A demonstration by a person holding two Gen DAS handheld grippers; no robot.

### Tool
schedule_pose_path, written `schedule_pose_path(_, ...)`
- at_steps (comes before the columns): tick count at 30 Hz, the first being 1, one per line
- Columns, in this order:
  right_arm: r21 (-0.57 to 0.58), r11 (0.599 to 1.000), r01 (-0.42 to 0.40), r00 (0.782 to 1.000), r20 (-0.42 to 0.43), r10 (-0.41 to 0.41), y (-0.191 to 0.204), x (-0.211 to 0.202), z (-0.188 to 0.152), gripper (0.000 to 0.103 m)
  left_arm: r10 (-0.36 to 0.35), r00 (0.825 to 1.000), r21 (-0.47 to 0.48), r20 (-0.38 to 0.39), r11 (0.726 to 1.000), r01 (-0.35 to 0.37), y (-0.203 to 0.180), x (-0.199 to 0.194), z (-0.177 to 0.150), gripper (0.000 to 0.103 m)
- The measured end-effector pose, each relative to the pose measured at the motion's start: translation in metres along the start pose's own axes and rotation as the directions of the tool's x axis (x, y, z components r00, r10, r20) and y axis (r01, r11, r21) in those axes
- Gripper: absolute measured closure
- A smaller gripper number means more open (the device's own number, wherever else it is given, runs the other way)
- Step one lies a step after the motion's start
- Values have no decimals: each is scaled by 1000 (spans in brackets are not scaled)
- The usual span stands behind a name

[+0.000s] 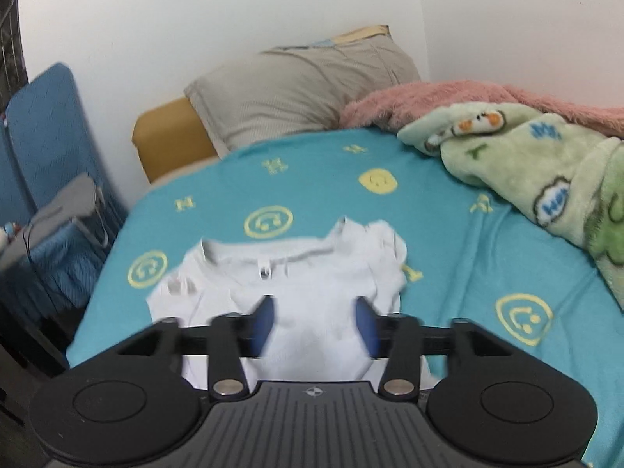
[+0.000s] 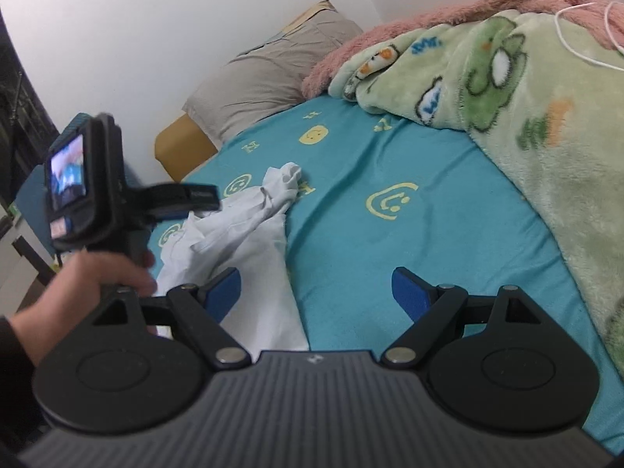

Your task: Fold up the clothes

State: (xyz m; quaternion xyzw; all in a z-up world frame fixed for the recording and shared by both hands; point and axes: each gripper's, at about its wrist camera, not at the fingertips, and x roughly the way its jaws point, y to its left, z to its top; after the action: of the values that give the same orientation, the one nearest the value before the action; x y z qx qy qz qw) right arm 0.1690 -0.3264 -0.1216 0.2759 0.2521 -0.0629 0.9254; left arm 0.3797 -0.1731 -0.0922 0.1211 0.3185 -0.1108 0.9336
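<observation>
A white T-shirt [image 1: 296, 292] lies on the turquoise bed sheet [image 1: 448, 241], collar toward the pillow, with one sleeve bunched up at its far right. My left gripper [image 1: 315, 321] is open and hovers over the shirt's middle, holding nothing. In the right wrist view the shirt [image 2: 241, 249] lies crumpled to the left. My right gripper [image 2: 316, 292] is open and empty, above the sheet at the shirt's right edge. The left gripper's body and the hand holding it [image 2: 101, 241] show at the left of that view.
A grey pillow [image 1: 300, 93] lies at the head of the bed over a yellow headboard [image 1: 171, 136]. A green patterned blanket [image 2: 526, 124] and a pink one [image 1: 448, 97] are heaped along the right side. A blue chair [image 1: 43, 148] stands left of the bed.
</observation>
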Motion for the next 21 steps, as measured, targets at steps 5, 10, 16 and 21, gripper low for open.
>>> schedule_pose_path(5,6,999,-33,999,-25,33,1,9,-1,17,-16,999,-125,-37,992,11,36,-60,-41,48)
schedule_pose_path(10,-12,997,-82,995,-50,82,14,8,-7,17,-5,987,-272,-159,962,-39,81,-159,-112,45)
schedule_pose_path(16,-35,980,-195,972,-137,189,33,-9,-21,17,-33,952,-321,-305,944,-70,106,-248,-203,48)
schedule_pose_path(21,-34,975,-221,962,-170,212,44,-42,-33,17,-72,928,-261,-366,965,-28,95,-271,-244,64)
